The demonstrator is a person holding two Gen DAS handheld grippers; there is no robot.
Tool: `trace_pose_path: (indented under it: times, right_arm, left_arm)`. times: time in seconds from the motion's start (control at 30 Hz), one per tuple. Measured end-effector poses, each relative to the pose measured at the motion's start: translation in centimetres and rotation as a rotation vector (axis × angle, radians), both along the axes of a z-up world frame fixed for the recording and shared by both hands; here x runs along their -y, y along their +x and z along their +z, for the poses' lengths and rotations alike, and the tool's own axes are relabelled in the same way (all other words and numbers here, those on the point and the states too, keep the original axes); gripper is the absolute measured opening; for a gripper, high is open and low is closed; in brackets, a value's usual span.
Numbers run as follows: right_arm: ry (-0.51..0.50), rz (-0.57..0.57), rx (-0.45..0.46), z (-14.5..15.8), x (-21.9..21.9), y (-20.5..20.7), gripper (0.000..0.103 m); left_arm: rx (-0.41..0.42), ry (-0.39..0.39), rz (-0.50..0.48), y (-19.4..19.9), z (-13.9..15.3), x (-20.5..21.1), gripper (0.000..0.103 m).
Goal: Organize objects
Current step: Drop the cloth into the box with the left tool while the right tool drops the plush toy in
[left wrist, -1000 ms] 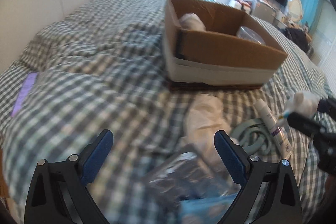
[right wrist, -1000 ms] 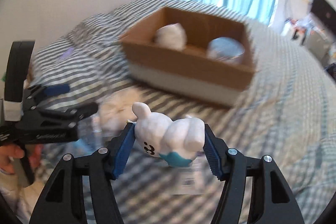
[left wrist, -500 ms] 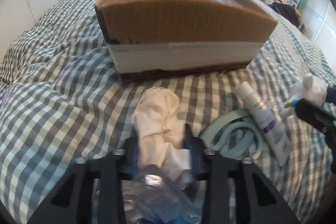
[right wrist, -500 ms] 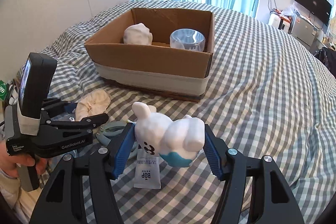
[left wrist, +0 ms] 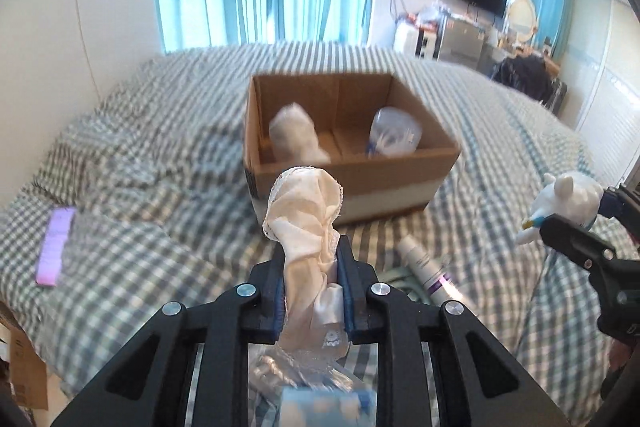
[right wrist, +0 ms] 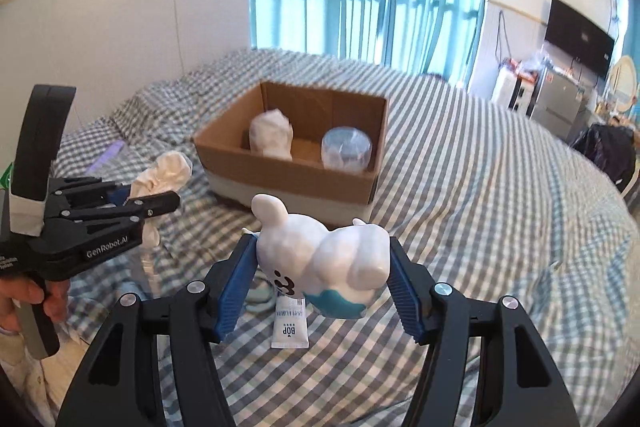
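My left gripper (left wrist: pixel 312 287) is shut on a cream rolled cloth (left wrist: pixel 306 211) and holds it above the bed, in front of the cardboard box (left wrist: pixel 352 179). The cloth (right wrist: pixel 164 169) and left gripper (right wrist: pixel 136 203) also show in the right wrist view. My right gripper (right wrist: pixel 324 279) is shut on a white bear figurine (right wrist: pixel 324 259) with a blue base, held above the bed; the figurine also shows in the left wrist view (left wrist: pixel 568 199). The box (right wrist: pixel 288 175) holds a white bundle (right wrist: pixel 270 133) and a clear plastic container (right wrist: pixel 346 149).
A white tube (right wrist: pixel 290 323) and a pale green ring (left wrist: pixel 404 279) lie on the checked bedspread (right wrist: pixel 480 227) under the grippers. A purple strip (left wrist: pixel 56 247) lies at the left. A clear plastic packet (left wrist: pixel 304 375) lies below the left gripper. Furniture and a TV stand at the far right.
My left gripper closed on the cream cloth and lifted it off the bed. My right gripper rose with the bear figurine still held.
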State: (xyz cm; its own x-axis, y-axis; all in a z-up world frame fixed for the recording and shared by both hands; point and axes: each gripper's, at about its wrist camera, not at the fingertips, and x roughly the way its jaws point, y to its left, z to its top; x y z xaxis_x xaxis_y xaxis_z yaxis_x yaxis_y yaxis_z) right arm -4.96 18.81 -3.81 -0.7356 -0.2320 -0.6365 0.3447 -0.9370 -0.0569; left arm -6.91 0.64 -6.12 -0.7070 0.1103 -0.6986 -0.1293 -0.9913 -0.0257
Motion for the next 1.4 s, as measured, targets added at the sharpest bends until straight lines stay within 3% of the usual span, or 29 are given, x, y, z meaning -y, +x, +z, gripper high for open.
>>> trace_pose_path:
  times: [0.2, 0.4, 0.73, 0.9, 1.1, 1.4]
  right_arm:
    - [0.015, 0.000, -0.083, 3.5, 0.2, 0.4, 0.063]
    - [0.015, 0.023, -0.151, 6.7, 0.8, -1.4, 0.063]
    - [-0.006, 0.059, -0.173, 8.8, 2.9, -10.1, 0.063]
    - [-0.026, 0.066, -0.136, 7.7, 3.7, -15.8, 0.063]
    - [-0.041, 0.082, -0.061, 4.2, 4.4, -23.2, 0.063]
    - [-0.057, 0.103, 0.056, -2.3, 4.7, -28.7, 0.063]
  left_arm:
    - [-0.107, -0.004, -0.008, 0.1, 4.0, -0.2, 0.022]
    - [-0.175, -0.001, -0.007, -2.2, 6.8, -0.4, 0.022]
    - [-0.179, 0.023, -0.019, -9.8, 7.4, -1.0, 0.022]
    - [-0.140, 0.024, -0.020, -14.1, 5.7, -1.4, 0.022]
    - [-0.055, 0.023, -0.008, -18.3, 2.1, -0.7, 0.022]
    - [0.052, 0.039, -0.017, -20.9, -2.9, -0.8, 0.022]
